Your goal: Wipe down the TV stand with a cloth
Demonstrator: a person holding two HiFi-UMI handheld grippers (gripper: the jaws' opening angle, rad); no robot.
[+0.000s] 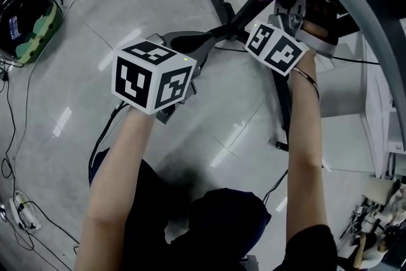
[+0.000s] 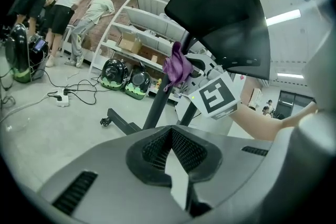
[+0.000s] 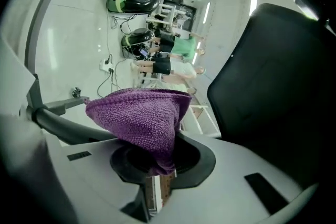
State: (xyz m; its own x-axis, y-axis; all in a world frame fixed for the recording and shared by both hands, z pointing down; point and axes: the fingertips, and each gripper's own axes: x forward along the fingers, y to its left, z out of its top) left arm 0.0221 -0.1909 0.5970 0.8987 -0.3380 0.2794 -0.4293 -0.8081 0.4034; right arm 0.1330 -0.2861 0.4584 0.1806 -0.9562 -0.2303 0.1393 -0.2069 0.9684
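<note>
R gripper (image 3: pixel 157 186) fingers pinched shut on purple cloth (image 3: pixel 140 115), bulk left hanging out front as wiping pad; held up at TV stand (image 2: pixel 156 107) pole, under screen; L gripper (image 2: pixel 176 168) fingers closed, empty, set lower, prob. spare

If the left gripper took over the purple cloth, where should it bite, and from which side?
Probably the wide free hem of the purple cloth, farthest from the right gripper, which pinches one bunched corner. The cloth fans out beyond those jaws, leaving that edge clear. The left gripper, now shut, should open and approach from beyond the hem, facing the right one.
</note>
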